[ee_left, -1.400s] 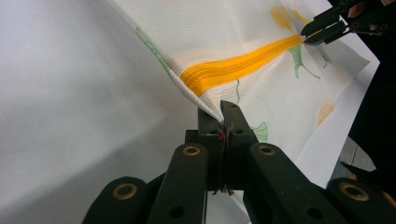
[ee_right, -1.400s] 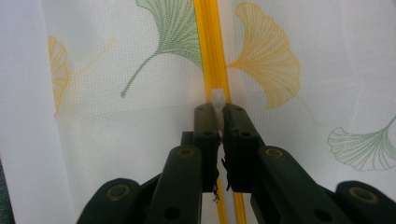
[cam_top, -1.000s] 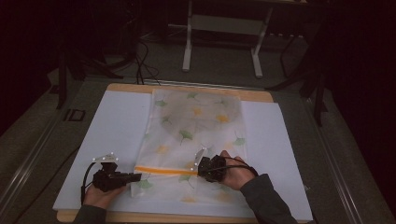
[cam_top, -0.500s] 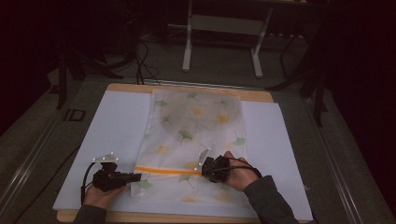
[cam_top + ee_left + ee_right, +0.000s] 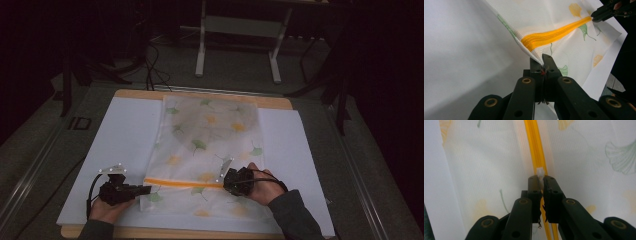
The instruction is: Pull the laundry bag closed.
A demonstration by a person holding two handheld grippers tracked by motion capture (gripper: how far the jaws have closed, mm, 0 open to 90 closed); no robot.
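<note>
**Zip pull pinched, bag edge pinned**

On the left, left gripper [image 5: 142, 189] clamped shut on the near-left edge of the mesh bag [image 5: 210, 150], just beside the end of the orange zip [image 5: 554, 36]. Bag lying flat on the white sheet [image 5: 115, 135], long axis running away across the table. Zip stretched crosswise, left to right, straight between both tongs. On the right, right gripper [image 5: 541, 181] closed on the small white zip pull [image 5: 540, 172]. Next travel likely along that orange line, toward or away from the pinned corner.
</note>
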